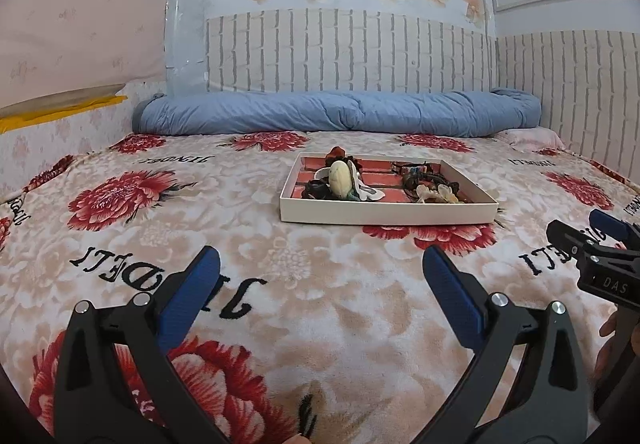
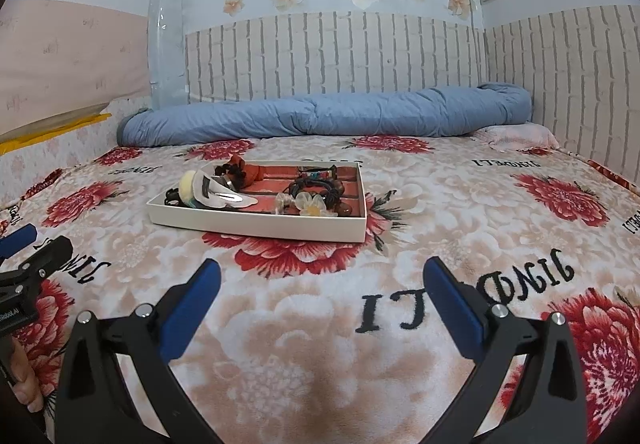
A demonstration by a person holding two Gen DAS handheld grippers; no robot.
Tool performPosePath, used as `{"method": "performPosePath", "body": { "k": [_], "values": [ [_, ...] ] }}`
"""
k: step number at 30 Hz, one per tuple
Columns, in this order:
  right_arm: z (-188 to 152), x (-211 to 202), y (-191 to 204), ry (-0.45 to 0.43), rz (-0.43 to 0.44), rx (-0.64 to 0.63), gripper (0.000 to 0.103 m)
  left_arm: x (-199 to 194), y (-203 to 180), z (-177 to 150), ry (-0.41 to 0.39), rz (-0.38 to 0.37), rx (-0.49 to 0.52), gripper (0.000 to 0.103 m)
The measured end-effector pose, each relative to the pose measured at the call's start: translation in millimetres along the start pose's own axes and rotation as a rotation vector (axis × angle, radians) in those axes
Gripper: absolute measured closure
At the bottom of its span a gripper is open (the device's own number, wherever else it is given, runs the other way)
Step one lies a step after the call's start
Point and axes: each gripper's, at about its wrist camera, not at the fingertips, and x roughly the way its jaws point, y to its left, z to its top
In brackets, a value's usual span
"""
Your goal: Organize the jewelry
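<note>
Counts, referenced to the tray (image 1: 384, 212): 1 white tray with red dividers. Inside it, left half: 1 cream oval piece (image 1: 339, 179), 1 white flat clip (image 2: 224, 195), 1 dark hair tie (image 1: 316, 188). At its far edge: 1 rust-red cloth piece (image 2: 244, 168). Right half: 1 pale flower clip (image 2: 314, 205), a tangle of dark cord bracelets (image 2: 316, 187), number can't be told. Beyond the tray: 1 rolled blue quilt (image 1: 340, 111), 1 pink pillow (image 2: 520, 135). Nearer than the tray: 2 grippers, left gripper (image 1: 320, 272) and right gripper (image 2: 320, 276).
</note>
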Motion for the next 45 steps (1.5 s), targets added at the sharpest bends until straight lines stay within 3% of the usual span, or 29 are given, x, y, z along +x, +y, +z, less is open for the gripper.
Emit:
{"method": "performPosePath", "body": {
  "k": [45],
  "values": [
    [-0.2,0.3,0.6,0.002,-0.001,-0.002,0.004,2.6,7.2,0.3,0.008,-0.006,-0.007,0.005]
  ]
}}
